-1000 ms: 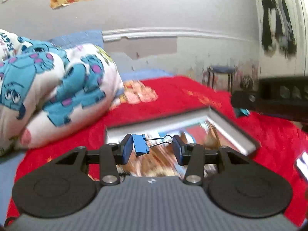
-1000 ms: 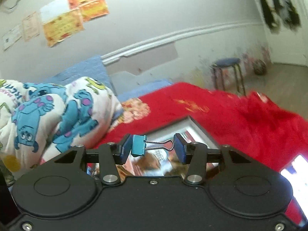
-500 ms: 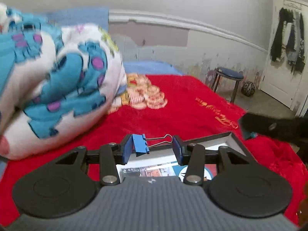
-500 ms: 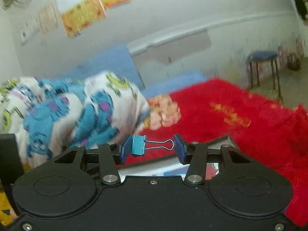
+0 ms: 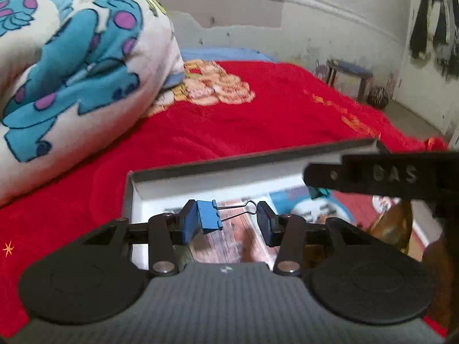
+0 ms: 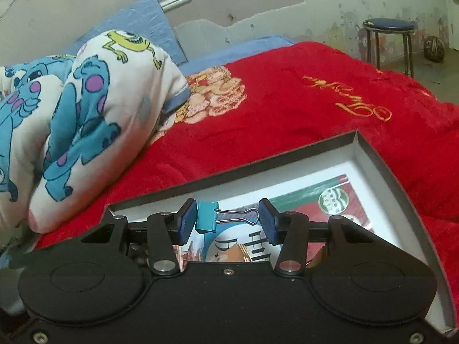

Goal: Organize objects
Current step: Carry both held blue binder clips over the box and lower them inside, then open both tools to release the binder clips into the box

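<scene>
My left gripper point(image 5: 226, 223) is shut on a blue binder clip point(image 5: 210, 219), held lengthwise between the pads over the open grey box point(image 5: 229, 160). My right gripper point(image 6: 226, 220) is shut on a teal binder clip point(image 6: 207, 217), also above the box point(image 6: 381, 160). The box lies on the red blanket and holds printed colour cards point(image 6: 330, 197). The right gripper's black body point(image 5: 387, 175) crosses the right side of the left wrist view, with its teal clip just showing beneath it.
A red blanket point(image 6: 287, 109) covers the bed. A rolled white quilt with blue monsters point(image 6: 86, 109) lies to the left of the box. A blue stool point(image 6: 387, 25) and a ball point(image 6: 434, 48) stand on the floor at far right by the wall.
Both grippers have tilted downward and come closer over the box, each still holding its clip. The right gripper now sits further over the box in the left wrist view.
</scene>
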A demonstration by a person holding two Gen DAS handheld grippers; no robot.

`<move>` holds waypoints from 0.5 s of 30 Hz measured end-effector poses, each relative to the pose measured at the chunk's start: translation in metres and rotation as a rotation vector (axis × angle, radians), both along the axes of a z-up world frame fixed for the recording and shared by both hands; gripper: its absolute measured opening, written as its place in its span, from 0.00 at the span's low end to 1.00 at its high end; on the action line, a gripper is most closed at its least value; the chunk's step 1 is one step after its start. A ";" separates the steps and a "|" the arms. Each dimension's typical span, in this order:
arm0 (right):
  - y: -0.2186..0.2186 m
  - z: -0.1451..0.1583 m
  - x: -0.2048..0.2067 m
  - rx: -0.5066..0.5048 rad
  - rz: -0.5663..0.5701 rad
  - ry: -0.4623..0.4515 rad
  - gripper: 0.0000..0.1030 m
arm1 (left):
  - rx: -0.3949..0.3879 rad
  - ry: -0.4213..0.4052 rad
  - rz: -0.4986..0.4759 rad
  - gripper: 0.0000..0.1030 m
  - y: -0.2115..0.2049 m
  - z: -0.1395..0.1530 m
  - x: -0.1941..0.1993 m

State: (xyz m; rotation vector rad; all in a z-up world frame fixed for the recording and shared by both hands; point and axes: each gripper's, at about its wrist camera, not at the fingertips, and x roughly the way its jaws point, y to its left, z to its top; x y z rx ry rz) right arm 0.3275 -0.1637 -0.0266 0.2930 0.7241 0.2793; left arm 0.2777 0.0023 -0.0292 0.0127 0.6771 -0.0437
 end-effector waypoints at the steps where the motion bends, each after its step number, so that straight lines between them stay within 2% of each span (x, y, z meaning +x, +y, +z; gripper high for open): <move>1: 0.001 -0.003 0.000 -0.002 -0.003 0.004 0.45 | 0.023 -0.010 -0.001 0.48 -0.003 0.000 -0.001; 3: 0.003 -0.005 -0.001 -0.015 -0.006 0.004 0.45 | 0.027 -0.029 -0.008 0.53 -0.005 0.003 -0.003; 5: 0.004 -0.006 -0.002 -0.022 -0.006 0.007 0.45 | 0.003 -0.016 -0.012 0.53 -0.003 0.004 -0.001; 8: 0.006 -0.007 -0.001 -0.032 0.002 0.007 0.45 | 0.014 -0.013 -0.016 0.54 -0.006 0.000 0.000; 9: 0.006 -0.007 -0.001 -0.032 0.004 0.009 0.45 | 0.016 -0.013 -0.018 0.61 -0.006 0.000 0.000; 11: 0.006 -0.007 0.001 -0.032 0.004 0.014 0.45 | 0.005 -0.017 -0.015 0.65 -0.006 0.001 0.000; 13: 0.007 -0.007 0.001 -0.029 0.003 0.011 0.46 | -0.002 -0.013 -0.007 0.78 -0.004 0.000 0.000; 15: 0.006 -0.008 0.001 -0.016 0.003 0.005 0.50 | -0.002 -0.011 0.002 0.82 -0.002 0.000 0.001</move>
